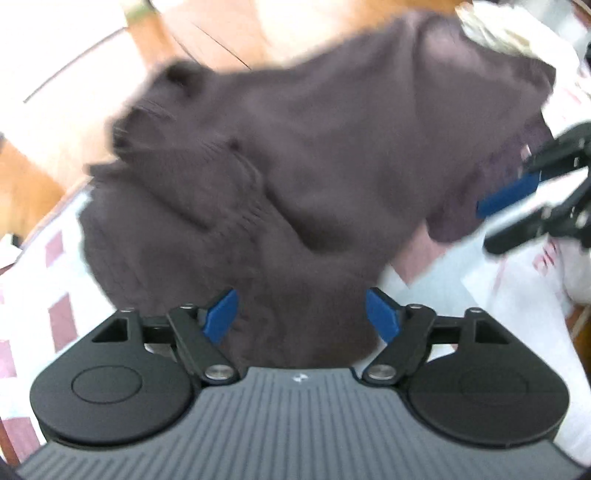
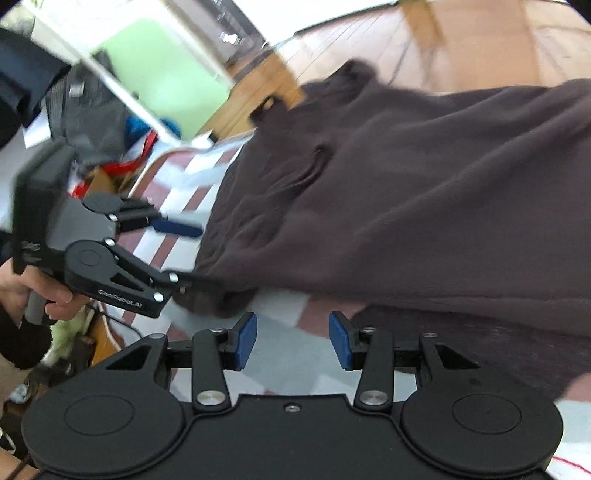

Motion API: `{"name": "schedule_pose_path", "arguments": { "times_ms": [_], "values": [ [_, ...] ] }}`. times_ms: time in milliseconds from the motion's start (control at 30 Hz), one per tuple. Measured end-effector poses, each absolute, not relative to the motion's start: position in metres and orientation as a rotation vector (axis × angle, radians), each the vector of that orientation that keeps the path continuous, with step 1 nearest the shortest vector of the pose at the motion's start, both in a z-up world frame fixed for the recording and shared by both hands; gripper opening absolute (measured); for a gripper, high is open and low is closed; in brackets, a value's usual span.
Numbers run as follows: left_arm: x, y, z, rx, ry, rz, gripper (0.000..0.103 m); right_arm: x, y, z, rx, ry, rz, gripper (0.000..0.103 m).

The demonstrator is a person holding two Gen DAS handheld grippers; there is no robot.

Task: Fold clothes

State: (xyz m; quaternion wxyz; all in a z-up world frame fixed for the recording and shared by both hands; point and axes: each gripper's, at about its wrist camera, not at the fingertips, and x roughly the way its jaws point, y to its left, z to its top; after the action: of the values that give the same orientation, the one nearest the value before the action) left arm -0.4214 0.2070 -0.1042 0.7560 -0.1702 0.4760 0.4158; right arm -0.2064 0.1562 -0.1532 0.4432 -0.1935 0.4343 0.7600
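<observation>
A dark brown knitted sweater (image 1: 314, 155) lies crumpled on a white and maroon checked cover (image 1: 55, 295). My left gripper (image 1: 301, 314) is open, its blue pads spread wide, and a bunched edge of the sweater lies between them. In the right wrist view the left gripper (image 2: 192, 258) is held by a hand, its lower finger at the sweater's (image 2: 424, 192) near corner. My right gripper (image 2: 293, 339) is open over the checked cover (image 2: 295, 365) with nothing between its pads. It also shows at the sweater's right side as the right gripper (image 1: 485, 225). Both views are blurred.
A wooden floor (image 1: 207, 40) lies beyond the cover's far edge. Pale folded cloth (image 1: 495, 26) sits at the far right. A heap of mixed clothes (image 2: 96, 110) and a pale green panel (image 2: 162, 85) lie to the left. A hand (image 2: 48, 295) and dark sleeve hold the left gripper.
</observation>
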Motion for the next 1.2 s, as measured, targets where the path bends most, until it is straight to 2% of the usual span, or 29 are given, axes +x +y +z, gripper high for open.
{"name": "schedule_pose_path", "arguments": {
  "times_ms": [100, 233, 433, 567, 667, 733, 767, 800, 867, 933, 1100, 1200],
  "values": [
    [-0.446, 0.203, -0.107, -0.348, 1.010, 0.983, 0.091, -0.222, 0.159, -0.154, -0.500, 1.109, 1.923, 0.049],
    [-0.473, 0.203, -0.130, -0.524, 0.999, 0.954, 0.091, -0.242, 0.162, -0.155, -0.527, 1.151, 1.974, 0.049],
    [-0.477, 0.191, -0.140, -0.416, 0.799, 0.997, 0.091, -0.244, 0.154, -0.154, -0.555, 1.132, 1.958, 0.049],
    [-0.476, 0.208, -0.166, -0.615, 0.851, 0.968, 0.094, -0.227, 0.156, -0.152, -0.474, 1.189, 1.901, 0.049],
    [-0.484, 0.217, -0.178, -0.737, 0.814, 0.997, 0.093, -0.221, 0.154, -0.151, -0.445, 1.193, 1.890, 0.049],
    [-0.487, 0.222, -0.170, -0.793, 0.780, 1.025, 0.071, -0.221, 0.151, -0.151, -0.454, 1.169, 1.889, 0.049],
    [-0.486, 0.223, -0.166, -0.817, 0.781, 0.982, 0.031, -0.221, 0.149, -0.151, -0.458, 1.158, 1.890, 0.049],
    [-0.480, 0.224, -0.162, -0.834, 0.795, 0.933, 0.010, -0.221, 0.148, -0.151, -0.463, 1.146, 1.891, 0.049],
    [-0.467, 0.224, -0.153, -0.859, 0.818, 0.867, 0.009, -0.222, 0.146, -0.151, -0.469, 1.134, 1.897, 0.049],
    [-0.454, 0.228, -0.139, -0.916, 0.758, 0.782, 0.009, -0.222, 0.144, -0.151, -0.471, 1.125, 1.905, 0.049],
    [-0.425, 0.260, -0.097, -1.102, 0.473, 0.645, 0.009, -0.222, 0.139, -0.147, -0.447, 1.119, 1.976, 0.049],
    [-0.405, 0.283, -0.096, -1.242, 0.327, 0.583, 0.009, -0.221, 0.131, -0.144, -0.400, 1.117, 2.046, 0.049]
  ]
}}
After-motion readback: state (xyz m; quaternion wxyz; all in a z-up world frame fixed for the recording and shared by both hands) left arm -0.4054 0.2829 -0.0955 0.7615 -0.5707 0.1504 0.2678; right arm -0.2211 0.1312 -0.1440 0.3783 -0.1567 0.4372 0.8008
